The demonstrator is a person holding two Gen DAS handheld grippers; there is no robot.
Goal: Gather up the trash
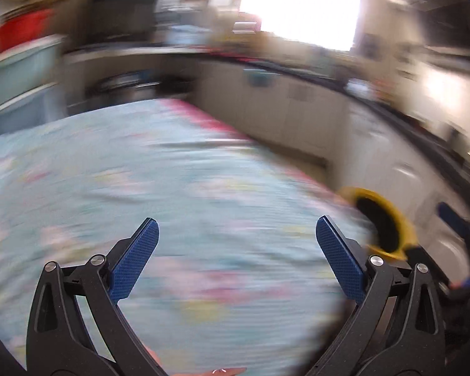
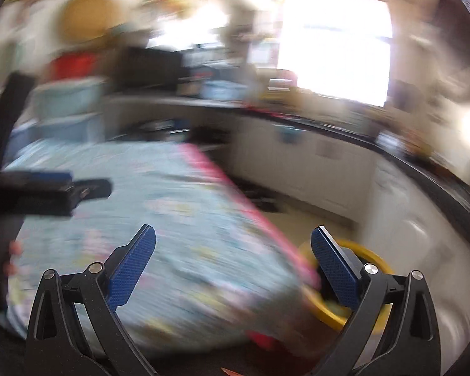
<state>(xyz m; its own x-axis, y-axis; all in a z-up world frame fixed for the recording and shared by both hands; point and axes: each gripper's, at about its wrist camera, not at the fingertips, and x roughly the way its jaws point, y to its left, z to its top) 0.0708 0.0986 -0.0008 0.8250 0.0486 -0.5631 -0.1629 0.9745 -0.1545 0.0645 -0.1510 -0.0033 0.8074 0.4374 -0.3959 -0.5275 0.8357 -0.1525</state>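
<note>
Both views are smeared by motion. My left gripper (image 1: 236, 230) is open above a table covered with a light blue flowered cloth (image 1: 141, 188), nothing between its blue pads. A yellow-rimmed bin (image 1: 382, 225) with a dark inside stands just past the table's right edge. My right gripper (image 2: 233, 238) is also open and holds nothing; it hangs over the cloth's (image 2: 159, 219) right edge, and the yellow bin (image 2: 332, 310) shows behind its right finger. The left gripper (image 2: 47, 191) appears as a dark shape at the left of the right wrist view. No trash item can be made out.
White kitchen cabinets (image 1: 313, 109) under a dark counter curve along the right and back. A bright window (image 2: 335, 47) is behind. Pale blue storage boxes (image 1: 18, 75) and a red object (image 1: 25, 31) stand at the left. Bare floor (image 2: 313, 222) lies between table and cabinets.
</note>
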